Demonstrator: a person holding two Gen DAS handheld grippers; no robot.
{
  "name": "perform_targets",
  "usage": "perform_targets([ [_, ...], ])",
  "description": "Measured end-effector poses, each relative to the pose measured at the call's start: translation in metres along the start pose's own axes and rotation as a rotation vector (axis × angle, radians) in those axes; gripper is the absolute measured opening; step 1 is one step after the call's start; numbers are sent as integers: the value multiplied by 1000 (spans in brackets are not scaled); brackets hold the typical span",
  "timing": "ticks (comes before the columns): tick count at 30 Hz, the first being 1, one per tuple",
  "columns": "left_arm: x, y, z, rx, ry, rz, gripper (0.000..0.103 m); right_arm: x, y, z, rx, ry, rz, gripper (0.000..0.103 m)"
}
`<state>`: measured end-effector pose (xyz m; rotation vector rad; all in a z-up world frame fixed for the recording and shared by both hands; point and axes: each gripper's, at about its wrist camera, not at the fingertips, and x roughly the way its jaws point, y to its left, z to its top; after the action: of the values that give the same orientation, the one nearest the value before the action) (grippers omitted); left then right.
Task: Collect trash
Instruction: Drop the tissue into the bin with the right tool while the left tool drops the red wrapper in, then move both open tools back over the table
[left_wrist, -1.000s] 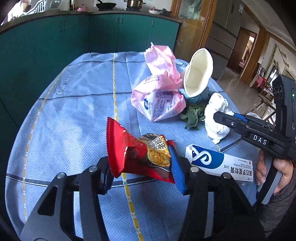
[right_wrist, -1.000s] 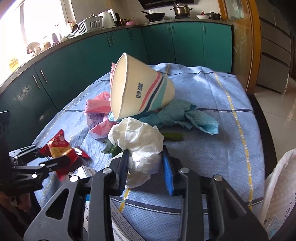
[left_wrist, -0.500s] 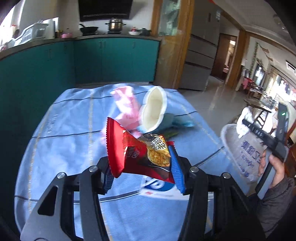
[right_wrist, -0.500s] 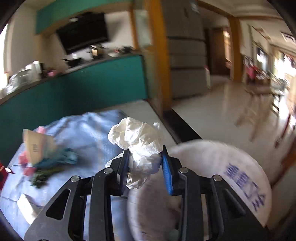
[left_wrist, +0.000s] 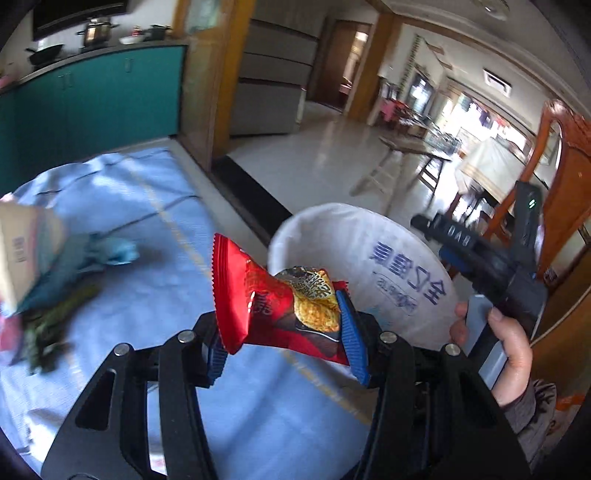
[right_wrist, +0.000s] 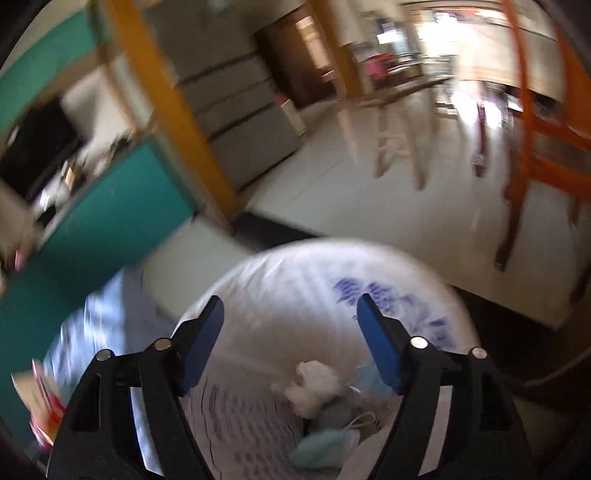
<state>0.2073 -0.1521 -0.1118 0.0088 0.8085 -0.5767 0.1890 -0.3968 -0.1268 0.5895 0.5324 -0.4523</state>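
Note:
My left gripper (left_wrist: 284, 332) is shut on a red snack wrapper (left_wrist: 273, 306) and holds it above the table edge, just left of a white trash bag (left_wrist: 369, 254) with blue print. My right gripper (right_wrist: 290, 339) is open and empty above the same bag (right_wrist: 295, 295). A crumpled white tissue (right_wrist: 314, 380) lies inside the bag with other trash. The right gripper also shows in the left wrist view (left_wrist: 443, 236), over the bag's right rim.
The table has a blue cloth (left_wrist: 155, 229). A paper cup (left_wrist: 26, 251), a blue rag (left_wrist: 107, 251) and green scraps (left_wrist: 55, 317) lie at its left. Teal cabinets (left_wrist: 92, 92), a wooden chair (right_wrist: 546, 129) and tiled floor (left_wrist: 332, 155) surround it.
My right gripper has opened and the white tissue has dropped into the bag. My left gripper has swung right with the wrapper, close to the bag.

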Motion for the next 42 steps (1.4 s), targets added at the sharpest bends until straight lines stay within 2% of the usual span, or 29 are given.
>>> perform_targets([
  [2, 21, -20, 4, 44, 19, -35, 54, -9, -11, 7, 66, -52, -7, 75],
  [5, 42, -37, 5, 86, 33, -127, 58, -13, -20, 11, 113, -86, -13, 76],
  [6, 46, -42, 5, 95, 37, -138, 64, -12, -21, 11, 117, -81, -11, 76],
  [7, 51, -46, 5, 112, 35, -145, 76, -11, -21, 12, 116, -75, -9, 76],
  [8, 53, -49, 5, 119, 30, -136, 83, -10, -21, 13, 112, -68, -6, 76],
  [9, 52, -49, 5, 118, 20, -111, 91, -9, -20, 13, 110, -67, -1, 76],
  [12, 42, -43, 7, 105, 2, -37, 91, -10, -16, 13, 103, -73, 10, 76],
  [16, 13, -13, 15, 59, -58, 82, 93, -6, -1, 9, 64, -59, 26, 78],
  [18, -13, 15, 14, 1, -105, 174, 93, -3, 7, 6, 48, -51, 42, 78],
  [21, -48, 57, 4, -81, -135, 281, 93, 4, 26, -3, 5, -45, 107, 78],
  [25, -95, 119, -34, -193, -102, 407, 93, 13, 55, -17, -120, -33, 194, 78],
  [27, -113, 141, -51, -215, -69, 458, 93, 19, 68, -23, -152, 14, 314, 78],
  [29, -132, 161, -71, -236, -34, 517, 93, 17, 80, -31, -208, 32, 362, 78],
  [32, -163, 185, -94, -244, -17, 568, 93, 2, 94, -41, -299, 113, 414, 78],
  [35, -178, 204, -105, -265, -17, 565, 94, -24, 131, -68, -525, 235, 445, 81],
  [38, -186, 218, -112, -309, -31, 531, 94, -49, 170, -107, -778, 335, 487, 81],
  [39, -189, 220, -114, -315, -36, 516, 94, -63, 188, -128, -892, 360, 514, 81],
  [42, -197, 217, -118, -300, -59, 478, 94, -88, 218, -168, -1046, 431, 638, 81],
])
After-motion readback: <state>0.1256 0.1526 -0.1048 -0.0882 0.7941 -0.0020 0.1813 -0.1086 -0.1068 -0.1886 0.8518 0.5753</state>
